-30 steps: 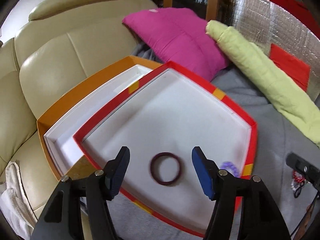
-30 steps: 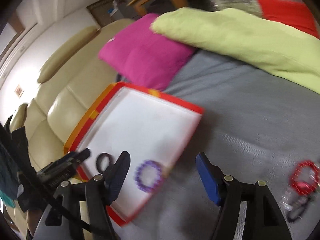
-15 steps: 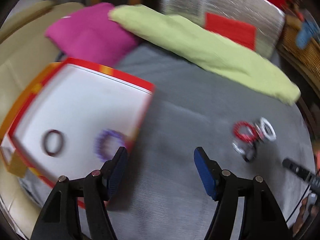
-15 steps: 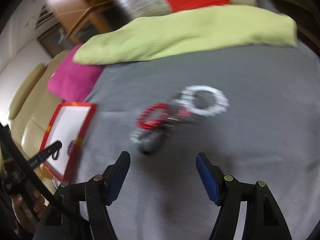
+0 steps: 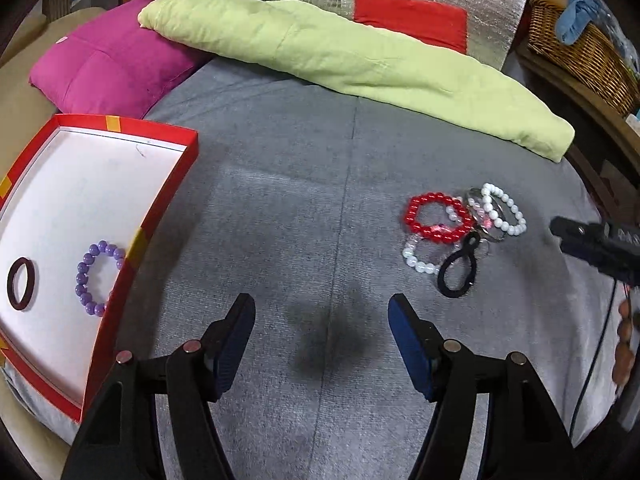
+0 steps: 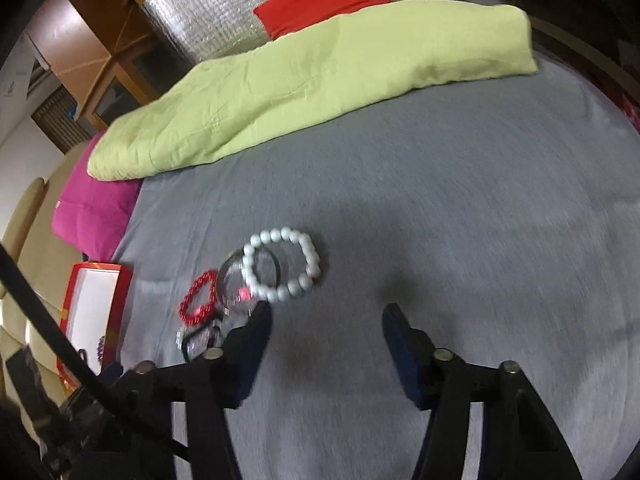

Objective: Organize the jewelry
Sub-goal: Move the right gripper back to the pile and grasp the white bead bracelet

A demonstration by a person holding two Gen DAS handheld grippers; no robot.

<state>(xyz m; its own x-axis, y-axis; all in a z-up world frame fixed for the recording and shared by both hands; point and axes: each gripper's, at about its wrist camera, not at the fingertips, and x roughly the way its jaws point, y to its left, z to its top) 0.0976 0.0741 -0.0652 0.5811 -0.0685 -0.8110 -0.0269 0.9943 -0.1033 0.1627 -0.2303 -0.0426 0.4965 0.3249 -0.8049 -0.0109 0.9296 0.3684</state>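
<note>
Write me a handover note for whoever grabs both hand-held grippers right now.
Left hand-held gripper: open, empty, over bare grey cover.
Right hand-held gripper: open, empty, just right of the pile.
Done: purple bead bracelet and dark ring lie in the red tray.
Left: red bead bracelet, white bead bracelet, black loop and the clear ones tangled with them on the cover.

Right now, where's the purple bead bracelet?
In the left wrist view, the purple bead bracelet lies inside the red-rimmed box at far left, against its right wall, beside the dark bangle.
</note>
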